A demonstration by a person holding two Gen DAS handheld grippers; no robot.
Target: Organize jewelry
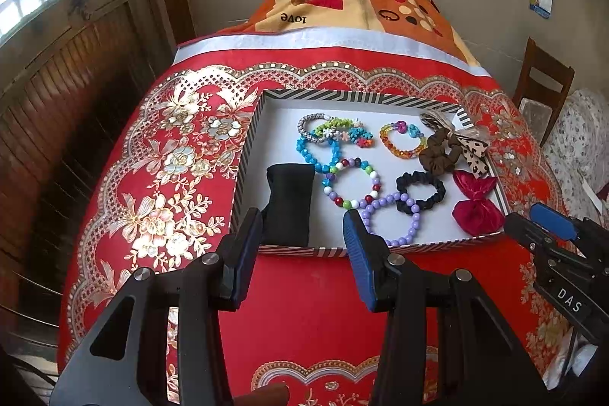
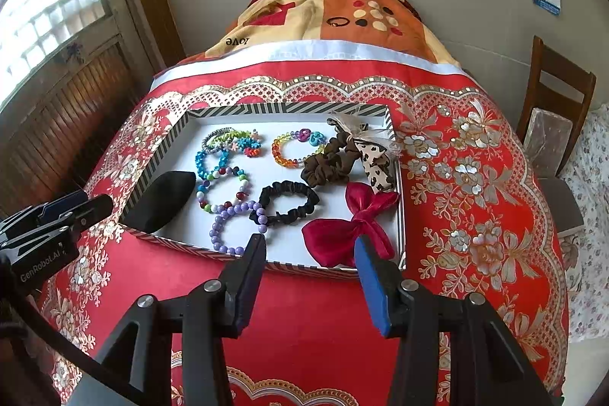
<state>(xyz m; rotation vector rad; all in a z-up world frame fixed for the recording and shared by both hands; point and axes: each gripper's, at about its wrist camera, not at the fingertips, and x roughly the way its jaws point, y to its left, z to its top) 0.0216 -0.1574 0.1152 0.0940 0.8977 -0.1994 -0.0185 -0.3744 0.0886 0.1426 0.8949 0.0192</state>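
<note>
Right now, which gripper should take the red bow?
Right, probably. The right gripper hangs open just short of the red bow; the left gripper faces the black pouch across the tray.

A red tablecloth [image 1: 304, 292] with gold and white flowers carries a tray [image 1: 247, 139] with a black-and-white striped rim and a white floor. In it lie a black pad [image 1: 287, 200], a lilac bead bracelet [image 1: 392, 219], a multicoloured bracelet [image 1: 352, 183], a turquoise bracelet [image 1: 318, 153], a black scrunchie [image 1: 420, 191], a brown scrunchie [image 1: 441, 149], a leopard-print bow [image 1: 474, 158] and a crimson satin bow [image 1: 475, 206]. Both tongs have blue pads [image 2: 371, 292] on black arms.
</note>
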